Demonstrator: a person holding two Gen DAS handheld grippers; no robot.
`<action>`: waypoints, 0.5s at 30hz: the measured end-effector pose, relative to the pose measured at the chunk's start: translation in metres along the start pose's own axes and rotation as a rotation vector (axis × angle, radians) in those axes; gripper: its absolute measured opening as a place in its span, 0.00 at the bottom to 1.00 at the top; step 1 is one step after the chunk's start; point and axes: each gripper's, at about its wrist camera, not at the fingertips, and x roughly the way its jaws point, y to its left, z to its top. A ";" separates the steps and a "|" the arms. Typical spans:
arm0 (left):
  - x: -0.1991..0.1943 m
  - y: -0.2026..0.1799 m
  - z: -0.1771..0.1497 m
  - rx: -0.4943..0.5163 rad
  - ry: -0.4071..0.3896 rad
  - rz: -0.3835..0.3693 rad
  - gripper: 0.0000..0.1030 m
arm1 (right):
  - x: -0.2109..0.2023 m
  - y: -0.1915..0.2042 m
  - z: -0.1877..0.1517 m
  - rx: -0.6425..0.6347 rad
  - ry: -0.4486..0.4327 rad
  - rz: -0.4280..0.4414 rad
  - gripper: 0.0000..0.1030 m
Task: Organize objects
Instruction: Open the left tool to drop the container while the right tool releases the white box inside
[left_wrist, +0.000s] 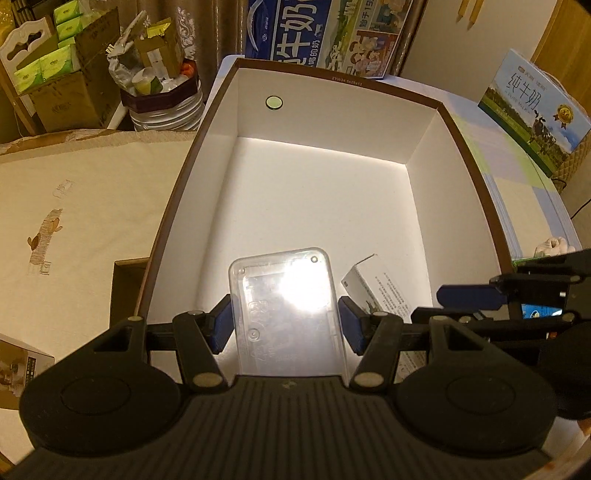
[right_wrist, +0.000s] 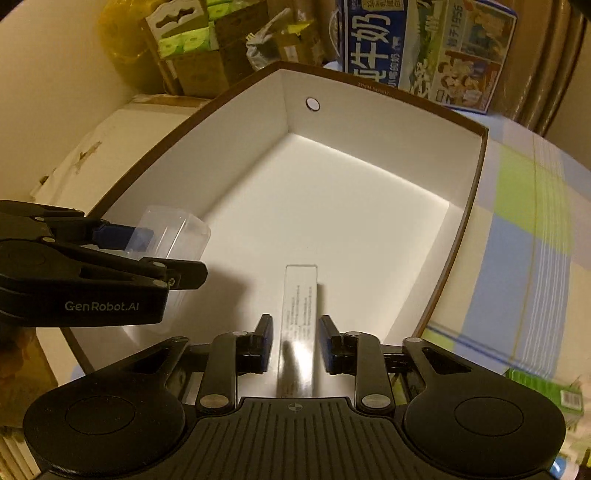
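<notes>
A large white box with a brown rim (left_wrist: 461, 147) (right_wrist: 476, 177) lies open in both views. My left gripper (left_wrist: 284, 325) is shut on a clear plastic case (left_wrist: 284, 302) and holds it over the box's near part; the case also shows in the right wrist view (right_wrist: 173, 229), held by the left gripper (right_wrist: 147, 251). A small white carton with print (left_wrist: 373, 284) (right_wrist: 299, 314) stands in the box at the near right. My right gripper (right_wrist: 295, 343) has its blue pads on either side of this carton with small gaps showing, jaws apart. The right gripper's fingers (left_wrist: 469, 295) appear beside the carton.
Milk cartons (left_wrist: 325, 33) (right_wrist: 424, 48) stand behind the box. Another milk carton (left_wrist: 535, 107) is at the far right. A checked cloth (right_wrist: 524, 229) covers the table. A cream sheet (left_wrist: 74, 221) lies left. Cardboard boxes and a full bin (left_wrist: 159, 81) stand at the back left.
</notes>
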 end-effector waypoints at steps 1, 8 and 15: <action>0.000 0.000 0.000 -0.001 0.002 0.000 0.53 | -0.002 0.000 0.000 -0.005 -0.004 0.002 0.36; 0.006 -0.003 0.000 0.008 0.024 -0.003 0.53 | -0.013 0.000 -0.003 -0.014 -0.026 0.008 0.39; 0.015 -0.009 -0.001 0.019 0.052 0.002 0.54 | -0.021 0.002 -0.004 -0.021 -0.047 0.022 0.39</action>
